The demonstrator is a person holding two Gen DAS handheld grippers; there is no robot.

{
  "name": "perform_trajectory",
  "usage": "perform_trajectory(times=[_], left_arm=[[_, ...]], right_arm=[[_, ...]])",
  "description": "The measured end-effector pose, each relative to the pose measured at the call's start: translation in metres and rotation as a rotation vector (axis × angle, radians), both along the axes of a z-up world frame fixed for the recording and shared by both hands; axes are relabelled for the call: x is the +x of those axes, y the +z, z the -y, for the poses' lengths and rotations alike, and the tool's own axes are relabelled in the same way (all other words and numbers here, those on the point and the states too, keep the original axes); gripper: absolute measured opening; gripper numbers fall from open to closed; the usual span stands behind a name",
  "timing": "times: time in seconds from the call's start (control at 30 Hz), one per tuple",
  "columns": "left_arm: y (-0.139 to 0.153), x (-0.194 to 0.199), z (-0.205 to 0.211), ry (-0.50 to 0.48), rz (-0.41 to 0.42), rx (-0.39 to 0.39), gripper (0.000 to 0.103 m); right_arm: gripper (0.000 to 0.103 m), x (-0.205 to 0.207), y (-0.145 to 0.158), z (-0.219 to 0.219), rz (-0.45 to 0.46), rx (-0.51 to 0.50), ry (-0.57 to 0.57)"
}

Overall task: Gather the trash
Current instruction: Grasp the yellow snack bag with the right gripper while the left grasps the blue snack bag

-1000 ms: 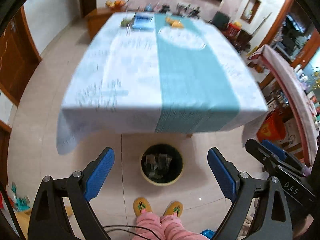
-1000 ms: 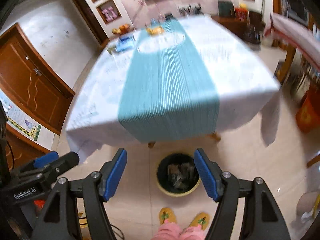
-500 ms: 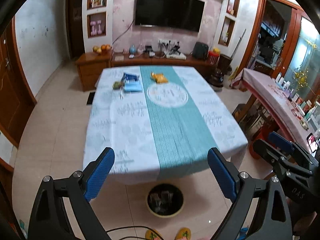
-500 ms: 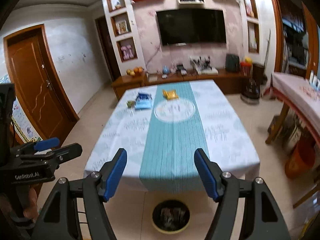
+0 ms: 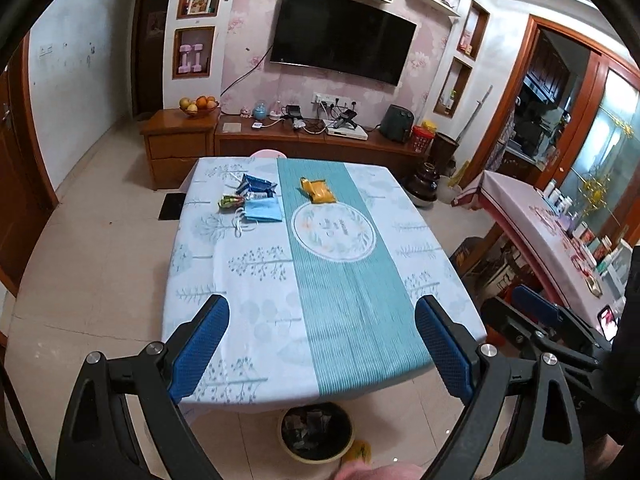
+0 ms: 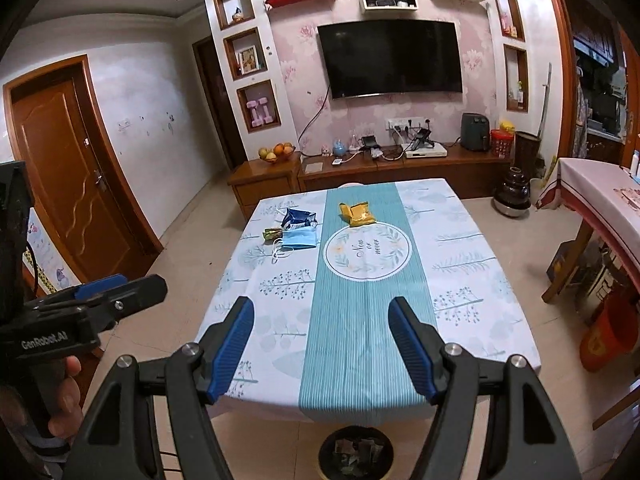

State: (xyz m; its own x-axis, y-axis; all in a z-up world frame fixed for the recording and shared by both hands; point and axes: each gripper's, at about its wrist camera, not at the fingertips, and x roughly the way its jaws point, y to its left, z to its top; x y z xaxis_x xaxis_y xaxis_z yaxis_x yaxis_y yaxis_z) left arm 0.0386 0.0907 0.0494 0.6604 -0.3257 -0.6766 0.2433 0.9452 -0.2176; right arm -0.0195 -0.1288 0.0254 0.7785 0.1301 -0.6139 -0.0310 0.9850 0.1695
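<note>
Both the left gripper and the right gripper were wide open — holding nothing. The trash — a yellow wrapper, blue mask and blue packet — lay at 12 o'clock across the table, whose cloth read "Now or never". The bin sat at 6 o'clock.

"GenRobot.AI" stands in white on the left hand-held gripper at the frame's left; "New or never" sits in the tablecloth's round emblem.
</note>
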Motion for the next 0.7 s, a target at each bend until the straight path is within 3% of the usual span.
perform_trajectory(times=[0.3, 0.53, 0.7], left_arm=[[0.001, 0.071, 0.021, 0.085, 0.005, 0.031, 0.093], [-0.026, 0.176, 0.047, 0.225, -0.066, 0.042, 0.093], [-0.062, 0.251, 0.065, 0.314, -0.149, 0.059, 0.093]], right_arm=[[0.070, 0.095, -0.007, 0.022, -0.044, 0.043, 0.085], [0.070, 0.221, -0.037, 0.049, -0.119, 0.043, 0.193], [0.070, 0.324, -0.083, 0.067, -0.219, 0.030, 0.239]])
